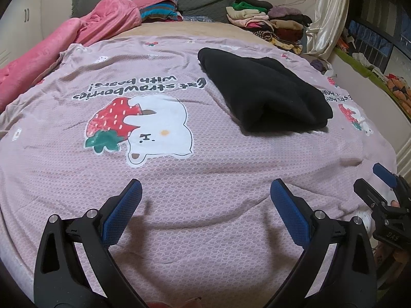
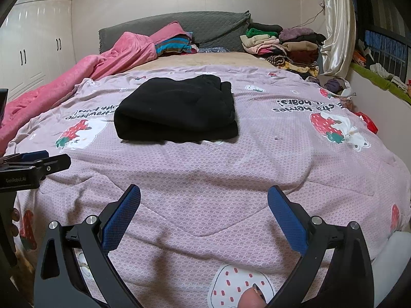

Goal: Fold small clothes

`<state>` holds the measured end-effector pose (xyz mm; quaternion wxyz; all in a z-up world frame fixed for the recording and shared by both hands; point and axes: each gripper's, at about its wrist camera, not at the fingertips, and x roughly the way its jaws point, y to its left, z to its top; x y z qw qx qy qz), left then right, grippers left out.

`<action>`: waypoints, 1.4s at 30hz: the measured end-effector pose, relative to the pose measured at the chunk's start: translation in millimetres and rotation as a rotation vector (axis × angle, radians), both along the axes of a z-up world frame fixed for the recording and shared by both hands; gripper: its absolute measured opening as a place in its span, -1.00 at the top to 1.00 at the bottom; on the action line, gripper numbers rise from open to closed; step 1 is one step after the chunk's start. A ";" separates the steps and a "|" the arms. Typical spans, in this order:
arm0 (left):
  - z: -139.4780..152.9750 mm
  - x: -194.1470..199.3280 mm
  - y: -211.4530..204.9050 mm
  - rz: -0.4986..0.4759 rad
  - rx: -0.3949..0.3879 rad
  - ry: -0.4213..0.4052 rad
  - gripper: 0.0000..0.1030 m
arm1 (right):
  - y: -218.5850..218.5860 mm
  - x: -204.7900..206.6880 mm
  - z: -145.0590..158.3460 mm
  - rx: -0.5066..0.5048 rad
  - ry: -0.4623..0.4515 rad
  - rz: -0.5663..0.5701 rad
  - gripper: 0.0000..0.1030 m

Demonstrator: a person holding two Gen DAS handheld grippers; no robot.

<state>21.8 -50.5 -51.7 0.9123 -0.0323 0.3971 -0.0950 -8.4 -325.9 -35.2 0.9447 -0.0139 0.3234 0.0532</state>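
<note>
A black garment (image 1: 264, 92) (image 2: 177, 110) lies folded into a thick rectangle on the pink strawberry-and-bear quilt (image 1: 192, 179) (image 2: 218, 174). My left gripper (image 1: 205, 187) hangs open over bare quilt, near the bed's foot, well short of the garment and to its left. My right gripper (image 2: 204, 192) is open too, nothing between its blue pads, with the garment ahead and slightly left. In the left wrist view the right gripper shows at the right edge; in the right wrist view the left gripper's tip shows at the left edge.
A rumpled pink blanket (image 2: 77, 77) runs along the bed's left side. Stacks of folded clothes (image 2: 282, 46) sit at the head on the right, striped items (image 2: 174, 45) by the grey headboard (image 2: 179, 25). White wardrobes (image 2: 33, 46) stand left, a curtain (image 2: 336, 25) right.
</note>
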 end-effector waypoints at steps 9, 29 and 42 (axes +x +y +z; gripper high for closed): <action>-0.4 0.0 0.8 0.000 0.004 0.006 -0.82 | 1.2 1.0 0.3 0.005 -0.003 -0.003 -0.91; 1.2 -3.0 0.7 -0.001 0.023 0.004 -0.82 | 2.7 -1.8 1.9 0.017 0.001 -0.031 -0.91; -0.7 31.3 162.6 0.351 -0.070 0.077 -0.82 | -221.5 -55.4 -14.0 0.036 0.100 -0.857 -0.91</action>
